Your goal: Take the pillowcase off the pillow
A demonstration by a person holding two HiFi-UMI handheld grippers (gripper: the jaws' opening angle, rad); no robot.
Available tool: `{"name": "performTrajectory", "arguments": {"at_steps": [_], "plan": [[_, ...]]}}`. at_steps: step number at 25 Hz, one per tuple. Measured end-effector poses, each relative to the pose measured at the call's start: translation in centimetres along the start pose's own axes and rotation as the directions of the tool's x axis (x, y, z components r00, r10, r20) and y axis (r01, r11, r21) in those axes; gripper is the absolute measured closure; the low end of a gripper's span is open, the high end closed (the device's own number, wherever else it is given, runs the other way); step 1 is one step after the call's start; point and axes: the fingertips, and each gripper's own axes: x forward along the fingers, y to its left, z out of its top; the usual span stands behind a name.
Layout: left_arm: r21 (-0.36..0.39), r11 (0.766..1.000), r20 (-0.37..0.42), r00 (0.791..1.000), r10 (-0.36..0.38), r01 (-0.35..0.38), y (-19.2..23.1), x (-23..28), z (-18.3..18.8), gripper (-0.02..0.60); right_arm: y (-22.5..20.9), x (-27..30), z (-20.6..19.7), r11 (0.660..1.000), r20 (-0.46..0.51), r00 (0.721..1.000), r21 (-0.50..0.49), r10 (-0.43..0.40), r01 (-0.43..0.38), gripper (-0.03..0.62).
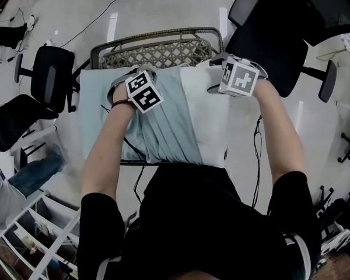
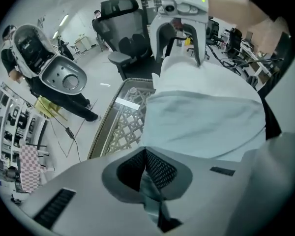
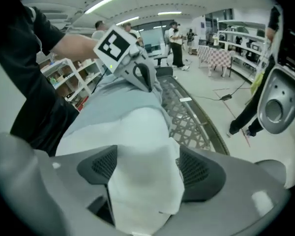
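Your left tongs (image 2: 146, 167) were closed tight on a fold of the pale blue fabric pillowcase (image 1: 154, 127), pinching it at the far edge, close to the case's open mouth. Your right tongs (image 3: 145, 168) stood wide apart, straddling the bare end of the soft white pillow (image 1: 207, 112). The white bulk filled the gap between the pads, but I judged it not clamped.

What mattered was how the pillow lay. Its long axis ran left to right across your front, with its far side just beside the metal-rimmed lattice rack (image 1: 157, 54). The case covered the left and middle of the pillow, and the white end stuck out to the right, under your right hand.

So the case had to slide off leftward along that long axis, away from the right tongs, while the pillow was held back at the right. Your right hand was the nearer one to the exposed end, your left the nearer to the case. Closing the right tongs on white only, with no blue hem caught between the pads, looked like the point to get right before you drew your hands apart.
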Motion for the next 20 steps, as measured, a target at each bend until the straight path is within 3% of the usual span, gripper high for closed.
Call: {"name": "performTrajectory", "arguments": {"at_steps": [5, 7, 9, 11, 13, 16, 20], "plan": [[-0.007, 0.999, 0.008, 0.999, 0.043, -0.043, 0.7, 1.2, 0.0, 0.575, 1.6, 6.7, -2.9, 0.994, -0.208, 0.972, -0.003, 0.108, -0.111, 0.177], [0.015, 0.999, -0.005, 0.999, 0.05, -0.05, 0.7, 1.4, -0.3, 0.575, 2.9, 7.6, -3.7, 0.987, -0.249, 0.957, -0.011, 0.152, -0.16, 0.214], [0.04, 0.998, -0.013, 0.998, 0.054, -0.053, 0.7, 1.3, -1.0, 0.577, 4.2, 7.0, -4.0, 0.983, -0.282, 0.945, -0.022, 0.167, -0.18, 0.301], [0.042, 0.997, -0.008, 0.998, 0.059, -0.059, 0.8, 1.1, -1.9, 0.577, 4.5, 5.7, -3.9, 0.985, -0.271, 0.951, -0.041, 0.148, -0.165, 0.39], [0.022, 0.998, -0.001, 0.998, 0.057, -0.057, 1.1, 0.7, -2.8, 0.577, 4.1, 4.2, -3.1, 0.986, -0.217, 0.967, -0.066, 0.134, -0.151, 0.434], [0.019, 0.998, -0.013, 0.998, 0.067, -0.067, 1.7, 0.3, -3.8, 0.575, 3.1, 3.2, -2.2, 0.986, -0.156, 0.981, -0.1, 0.116, -0.132, 0.451], [-0.007, 0.991, -0.037, 0.991, 0.131, -0.132, 4.4, 0.3, -3.8, 0.575, -1.2, 3.4, -0.2, 0.992, -0.109, 0.994, -0.128, -0.018, 0.004, 0.446]]}}
